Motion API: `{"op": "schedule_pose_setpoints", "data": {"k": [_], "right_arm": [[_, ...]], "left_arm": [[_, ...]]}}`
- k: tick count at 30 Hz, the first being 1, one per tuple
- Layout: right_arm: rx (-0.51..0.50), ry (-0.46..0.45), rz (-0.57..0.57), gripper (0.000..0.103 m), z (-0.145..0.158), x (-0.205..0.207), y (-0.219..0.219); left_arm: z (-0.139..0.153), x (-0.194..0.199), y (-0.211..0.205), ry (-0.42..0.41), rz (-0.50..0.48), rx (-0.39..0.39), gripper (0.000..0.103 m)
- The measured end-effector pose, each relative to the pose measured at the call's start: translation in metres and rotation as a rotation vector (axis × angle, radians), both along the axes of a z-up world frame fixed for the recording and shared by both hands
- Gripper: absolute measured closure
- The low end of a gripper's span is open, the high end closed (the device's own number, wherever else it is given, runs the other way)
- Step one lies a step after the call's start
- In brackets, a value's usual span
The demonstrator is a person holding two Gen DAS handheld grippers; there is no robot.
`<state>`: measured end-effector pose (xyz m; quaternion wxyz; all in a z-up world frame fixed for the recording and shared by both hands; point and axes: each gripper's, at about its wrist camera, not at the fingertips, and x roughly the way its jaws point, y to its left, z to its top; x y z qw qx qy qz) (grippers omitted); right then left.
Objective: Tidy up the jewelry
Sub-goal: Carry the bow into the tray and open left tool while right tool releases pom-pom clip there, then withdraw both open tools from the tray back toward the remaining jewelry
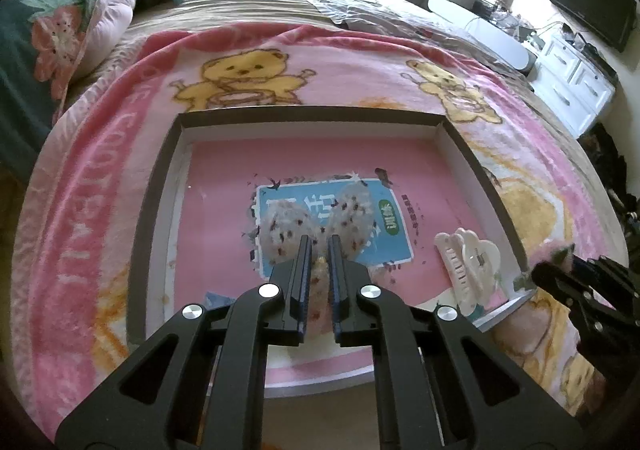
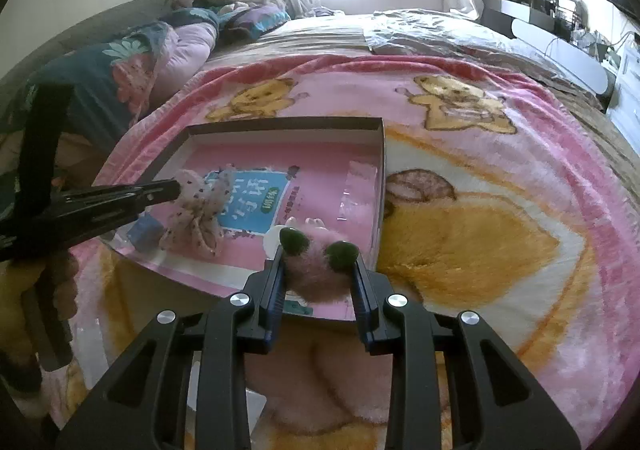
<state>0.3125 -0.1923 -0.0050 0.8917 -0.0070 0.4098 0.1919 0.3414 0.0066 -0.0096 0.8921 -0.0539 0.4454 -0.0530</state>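
Pink fuzzy clip [image 2: 316, 270] sits clamped between the right tool's [image 2: 318, 250] jaws.

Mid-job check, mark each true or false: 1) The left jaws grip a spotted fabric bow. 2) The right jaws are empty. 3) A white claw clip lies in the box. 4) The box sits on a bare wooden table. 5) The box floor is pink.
1) True: the left gripper is shut on the spotted fabric bow.
2) False: the right gripper holds a fluffy pink clip with dark green ears.
3) True: the white claw clip lies near the box's right wall.
4) False: the box rests on a pink bear-print blanket on a bed.
5) True.
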Motion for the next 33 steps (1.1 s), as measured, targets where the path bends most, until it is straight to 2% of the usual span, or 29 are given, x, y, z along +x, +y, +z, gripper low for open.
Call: {"op": "schedule_pose_setpoints", "data": {"k": [7, 11, 13, 17, 19, 20, 21, 25, 27, 33], "right_arm": [[0.009, 0.012, -0.007, 0.073, -0.008, 0.003, 0.003], [0.0, 0.017, -0.003, 0.071, -0.01, 0.001, 0.006], [-0.011, 0.008, 0.001, 0.069, -0.009, -0.001, 0.007], [0.023, 0.001, -0.005, 0.054, -0.003, -0.007, 0.002], [0.031, -0.008, -0.021, 0.04, 0.001, -0.012, -0.001], [0.03, -0.016, -0.032, 0.029, 0.002, -0.014, -0.003], [0.034, -0.026, -0.041, 0.024, 0.005, -0.018, -0.005], [0.041, -0.039, -0.047, 0.021, 0.013, -0.029, -0.012], [0.043, -0.051, -0.051, 0.015, 0.018, -0.036, -0.015], [0.067, -0.072, -0.06, 0.013, 0.033, -0.051, -0.022]], "left_arm": [[0.006, -0.017, 0.008, -0.002, -0.012, -0.025, 0.083], [0.011, -0.028, 0.009, -0.016, -0.015, -0.015, 0.08], [0.015, -0.034, 0.01, -0.025, -0.012, -0.013, 0.07], [0.024, -0.043, 0.009, -0.046, -0.017, 0.0, 0.056], [0.03, -0.048, 0.01, -0.062, -0.009, 0.007, 0.048], [0.033, -0.05, 0.011, -0.072, 0.0, 0.002, 0.045], [0.037, -0.053, 0.013, -0.078, 0.007, -0.012, 0.041], [0.047, -0.061, 0.018, -0.094, 0.03, -0.042, 0.029], [0.051, -0.065, 0.018, -0.102, 0.035, -0.044, 0.02], [0.065, -0.08, 0.017, -0.129, 0.041, -0.049, 0.017]]}}
